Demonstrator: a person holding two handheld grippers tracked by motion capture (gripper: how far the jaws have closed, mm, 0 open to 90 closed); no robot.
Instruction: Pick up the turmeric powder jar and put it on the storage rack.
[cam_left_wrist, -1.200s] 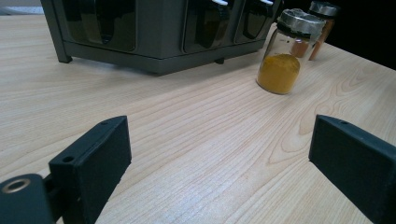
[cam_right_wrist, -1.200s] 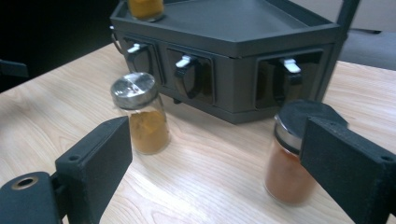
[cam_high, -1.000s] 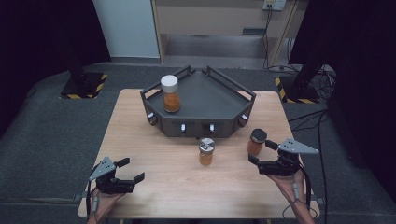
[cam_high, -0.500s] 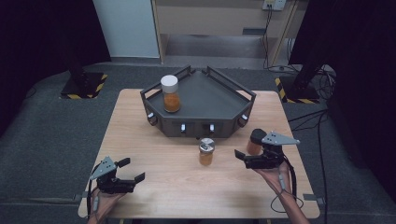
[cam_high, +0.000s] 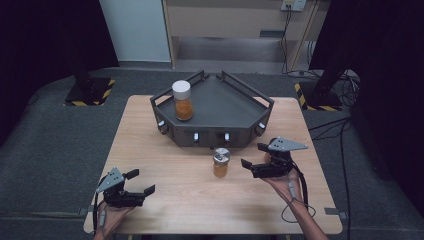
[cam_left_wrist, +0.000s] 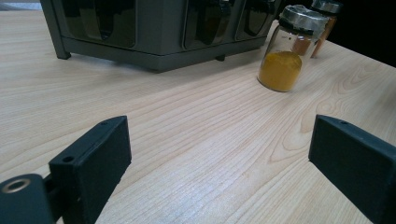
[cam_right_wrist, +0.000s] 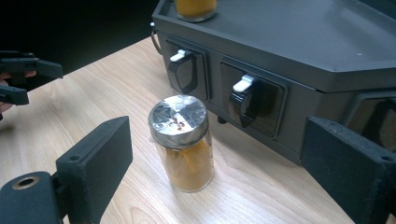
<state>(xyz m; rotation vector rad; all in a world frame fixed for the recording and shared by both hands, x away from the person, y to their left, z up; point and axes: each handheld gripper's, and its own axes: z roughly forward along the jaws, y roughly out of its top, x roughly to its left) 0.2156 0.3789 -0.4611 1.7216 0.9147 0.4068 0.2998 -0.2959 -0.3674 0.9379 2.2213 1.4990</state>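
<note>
The right gripper (cam_high: 253, 158) has moved left across the desk (cam_high: 165, 155) since a second ago, when it sat farther right beside a second small jar near the desk's right side. Now it sits just right of the silver-capped spice jar (cam_high: 221, 162), with its fingers (cam_right_wrist: 93, 161) spread wide and nothing between them. In the right gripper view the jar (cam_right_wrist: 183, 142) stands upright between and a little ahead of the two fingers, touching neither, close in front of the dark tray (cam_high: 220, 102) with its white-tipped latches. The second jar (cam_left_wrist: 324, 18) shows behind the first in the left gripper view. The left gripper (cam_high: 141, 182) lies where it was, at the desk's near left corner, fingers wide and empty. A white-capped jar (cam_high: 182, 100) stands on the tray's left side, unmoved.
</note>
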